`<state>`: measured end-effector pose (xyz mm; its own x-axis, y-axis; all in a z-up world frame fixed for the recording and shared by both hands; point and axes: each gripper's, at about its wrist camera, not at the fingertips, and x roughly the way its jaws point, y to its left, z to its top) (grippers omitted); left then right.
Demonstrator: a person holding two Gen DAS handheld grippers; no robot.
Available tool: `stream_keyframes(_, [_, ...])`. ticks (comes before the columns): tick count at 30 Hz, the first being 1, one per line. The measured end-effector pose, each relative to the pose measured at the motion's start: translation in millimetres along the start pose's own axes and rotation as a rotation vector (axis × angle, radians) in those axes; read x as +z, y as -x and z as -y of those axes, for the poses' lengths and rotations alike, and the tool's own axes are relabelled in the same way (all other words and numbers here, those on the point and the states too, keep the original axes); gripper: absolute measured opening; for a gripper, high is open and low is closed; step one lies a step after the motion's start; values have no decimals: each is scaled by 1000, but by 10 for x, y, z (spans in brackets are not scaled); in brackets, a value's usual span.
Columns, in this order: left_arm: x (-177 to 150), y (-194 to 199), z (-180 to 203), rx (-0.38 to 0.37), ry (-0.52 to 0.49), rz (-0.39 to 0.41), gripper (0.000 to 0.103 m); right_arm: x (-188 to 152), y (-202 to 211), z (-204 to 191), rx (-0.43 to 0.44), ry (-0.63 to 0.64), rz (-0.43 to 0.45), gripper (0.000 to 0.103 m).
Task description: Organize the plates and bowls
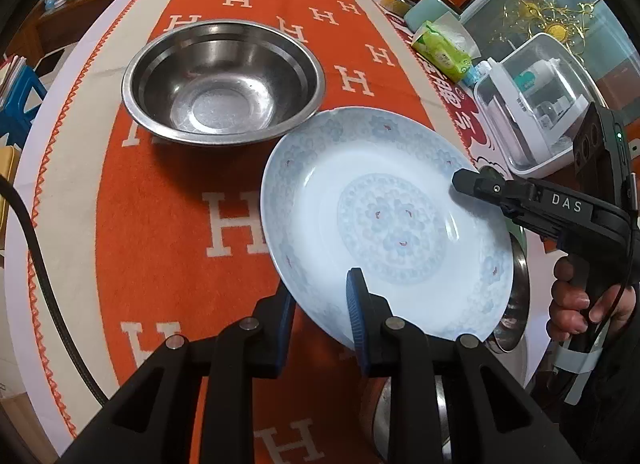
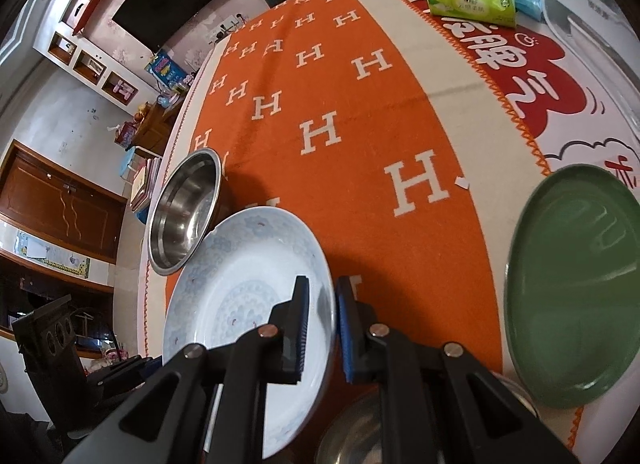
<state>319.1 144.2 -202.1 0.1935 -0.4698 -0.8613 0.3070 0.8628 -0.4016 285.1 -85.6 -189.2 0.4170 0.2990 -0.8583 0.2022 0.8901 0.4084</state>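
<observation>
A white plate (image 1: pixel 384 223) with a pale blue flower pattern hangs tilted above the orange cloth. My left gripper (image 1: pixel 320 304) is shut on its near rim. My right gripper (image 1: pixel 460 181) is shut on the plate's right rim, one finger lying on top. In the right wrist view the same plate (image 2: pixel 224 296) has its rim pinched between the blue pads of my right gripper (image 2: pixel 322 324). One steel bowl (image 1: pixel 224 79) stands on the cloth beyond the plate. Below the plate lies another steel bowl (image 1: pixel 516 304), mostly hidden. A green plate (image 2: pixel 572 284) lies flat to the right.
The orange cloth (image 1: pixel 168 223) with white H letters covers the table. A green tissue pack (image 1: pixel 440 51) and a white plastic box (image 1: pixel 532 103) stand along the right side. A person's hand (image 1: pixel 572 304) holds the right gripper's handle. The table's edge runs close on the left.
</observation>
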Motion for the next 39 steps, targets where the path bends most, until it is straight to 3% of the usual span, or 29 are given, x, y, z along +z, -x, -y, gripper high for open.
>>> stream_keyframes(15, [-193, 445, 140, 2, -68, 89, 23, -254, 386, -138, -3, 5, 61, 14])
stream_keyframes(30, [-502, 995, 298, -44, -132, 200, 23, -740, 886, -257, 9, 5, 149, 13])
stream_keyframes(39, [-691, 1192, 417, -61, -198, 224, 23, -1079, 1148, -276, 15, -26, 206, 13])
